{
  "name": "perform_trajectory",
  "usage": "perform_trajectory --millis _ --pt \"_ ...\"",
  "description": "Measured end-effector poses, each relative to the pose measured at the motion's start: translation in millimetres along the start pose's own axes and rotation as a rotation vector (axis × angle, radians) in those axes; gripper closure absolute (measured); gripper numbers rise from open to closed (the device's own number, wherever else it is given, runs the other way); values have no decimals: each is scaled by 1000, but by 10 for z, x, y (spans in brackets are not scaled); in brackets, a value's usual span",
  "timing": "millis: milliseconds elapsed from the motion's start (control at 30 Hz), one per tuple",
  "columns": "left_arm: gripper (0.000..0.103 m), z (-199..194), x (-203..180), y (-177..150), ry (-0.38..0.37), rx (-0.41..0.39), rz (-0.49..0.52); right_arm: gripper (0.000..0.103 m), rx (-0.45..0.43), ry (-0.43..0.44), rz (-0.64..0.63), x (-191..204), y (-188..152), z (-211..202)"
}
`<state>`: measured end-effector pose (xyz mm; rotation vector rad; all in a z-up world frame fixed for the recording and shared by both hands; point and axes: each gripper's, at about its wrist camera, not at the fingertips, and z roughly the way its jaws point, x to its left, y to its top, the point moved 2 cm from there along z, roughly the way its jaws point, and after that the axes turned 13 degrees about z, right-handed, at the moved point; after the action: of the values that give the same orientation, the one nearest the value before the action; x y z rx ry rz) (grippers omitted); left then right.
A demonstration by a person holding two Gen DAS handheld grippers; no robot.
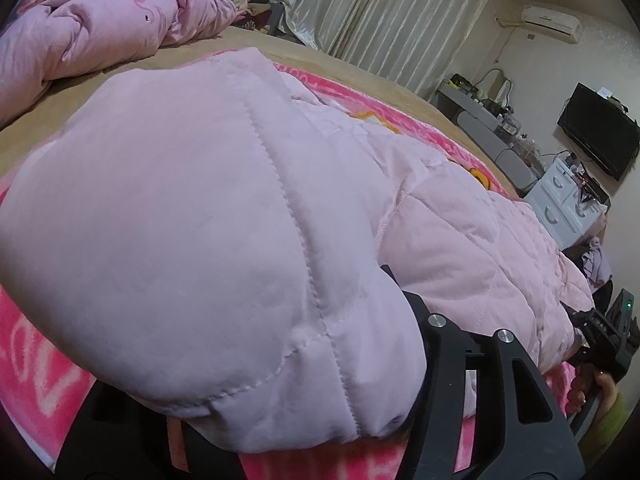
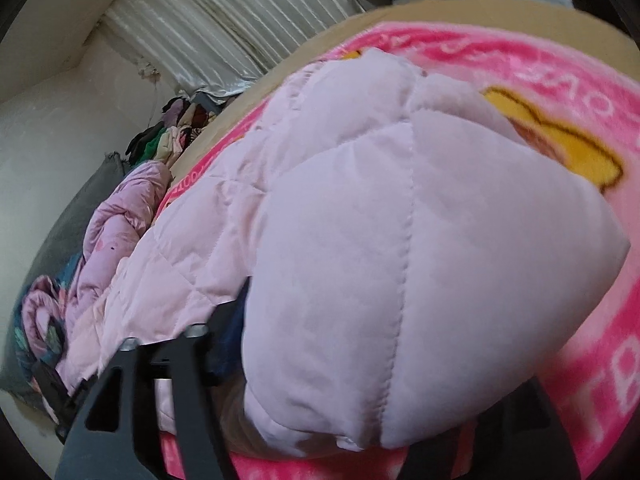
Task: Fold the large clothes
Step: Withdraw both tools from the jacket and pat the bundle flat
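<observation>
A pale pink quilted puffer jacket (image 1: pixel 208 220) lies across a bright pink blanket (image 1: pixel 24 364) on the bed. It bulges over both cameras. My left gripper (image 1: pixel 320 380) is shut on a puffy end of the jacket, whose fabric covers the fingertips; only the right black finger (image 1: pixel 500 400) shows. In the right wrist view my right gripper (image 2: pixel 320 380) is shut on the jacket's (image 2: pixel 380 260) other end, with the left black finger (image 2: pixel 160 400) showing. The right gripper also shows at the far right of the left wrist view (image 1: pixel 600 340).
A crumpled pink duvet (image 1: pixel 100 28) lies at the head of the tan bed (image 1: pixel 360 68). A pile of clothes (image 2: pixel 168 136) sits beyond it. Curtains (image 1: pixel 380 12), a TV (image 1: pixel 600 136) and a white drawer unit (image 1: pixel 568 208) stand past the bed's edge.
</observation>
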<state>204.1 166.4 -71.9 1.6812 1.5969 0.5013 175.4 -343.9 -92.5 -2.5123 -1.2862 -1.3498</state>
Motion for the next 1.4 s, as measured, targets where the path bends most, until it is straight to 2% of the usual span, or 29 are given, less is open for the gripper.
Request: perform_trajectory --millis 100,200,533,633,700,733,867,1067,1200,1400 --pt "51 -12 9 6 3 10 -1 21 21 -2 2 -63 29 -65" --pt "48 -31 25 0 1 18 -10 14 8 -33 -27 -66 13 -159" --pt "37 -134 61 -33 4 48 -42 11 -17 -71 -42 -89 -22 -329" --pt "27 -186 73 -49 13 67 -50 6 -33 -94 -46 -93 -30 -381" --pt "13 -232 54 -57 26 82 -43 4 -47 -103 -53 -90 -19 -428" --pt "9 -257 45 -61 37 84 -38 4 -52 -110 -56 -84 -22 -457" --pt "9 -368 28 -92 78 88 -11 4 -88 -134 -83 -87 6 -609" --pt "9 -602 16 -96 138 66 16 4 -200 -173 -145 -10 74 -965" --pt "9 -854 -55 2 172 2 49 4 -259 -141 -229 227 8 -1206" --pt "9 -1217 -255 162 162 -89 86 4 -269 -64 -360 652 -260 -1398"
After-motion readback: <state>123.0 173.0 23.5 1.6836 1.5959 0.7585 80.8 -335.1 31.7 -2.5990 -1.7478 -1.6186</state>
